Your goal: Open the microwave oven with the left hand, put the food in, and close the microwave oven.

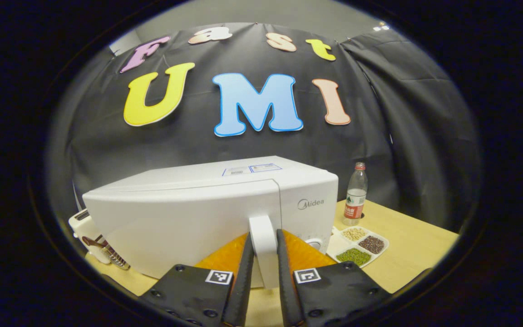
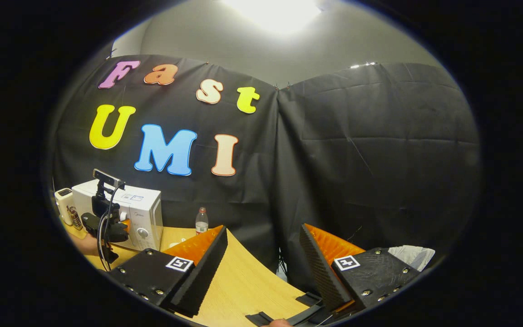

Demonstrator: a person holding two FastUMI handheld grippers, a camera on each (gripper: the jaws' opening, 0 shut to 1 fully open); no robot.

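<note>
While clamped on door handle (image 1: 263,245), left tongs (image 1: 263,254); right tongs (image 2: 263,265) agape.

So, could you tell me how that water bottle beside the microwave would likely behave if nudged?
The bottle stands tall and narrow, so it would probably tip easily. It looks like thin clear plastic, likely light. On its side, its round body could roll across the table.

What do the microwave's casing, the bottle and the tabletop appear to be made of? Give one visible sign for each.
Microwave: probably painted metal or plastic, smooth white with a soft sheen.
Bottle: likely clear plastic, see-through, with a screw cap.
Tabletop: wood or wood-look laminate, pale with faint grain.
</note>
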